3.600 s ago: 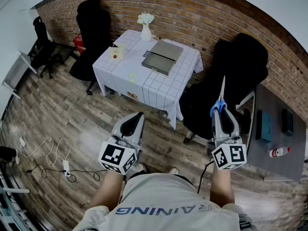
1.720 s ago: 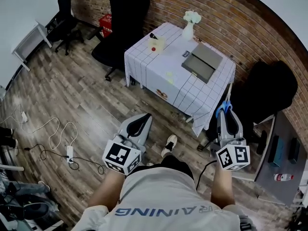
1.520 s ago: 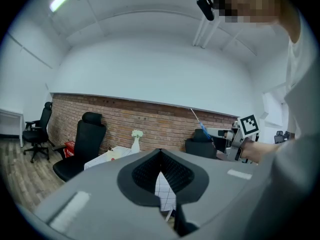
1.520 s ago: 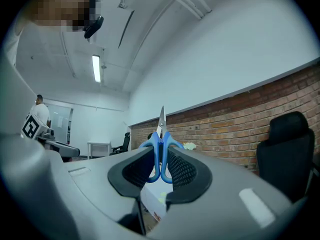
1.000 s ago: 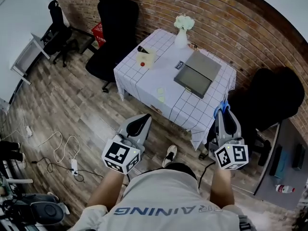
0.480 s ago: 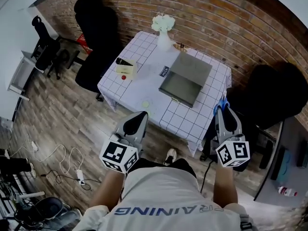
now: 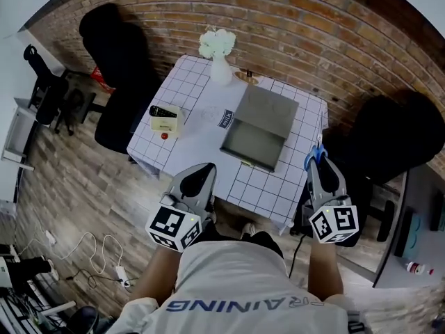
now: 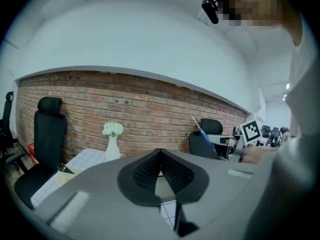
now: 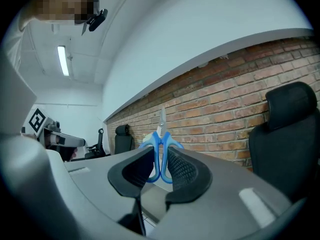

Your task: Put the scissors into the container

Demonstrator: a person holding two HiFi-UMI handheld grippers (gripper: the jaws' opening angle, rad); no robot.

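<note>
Both tongs are closed: left tongs (image 8: 160, 153) on nothing, right tongs (image 9: 161, 159) on the scissors (image 9: 161, 134). These are held point-forward, judged ready for lowering into the container (image 7: 259, 127).

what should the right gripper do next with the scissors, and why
Probably carry the right gripper forward and left until it is over the container. Its jaws are shut on the scissors, and in the head view it shows beside the table's right edge, not above the container.

Blue-handled scissors (image 9: 161, 139), grey container (image 7: 261, 125)
</note>
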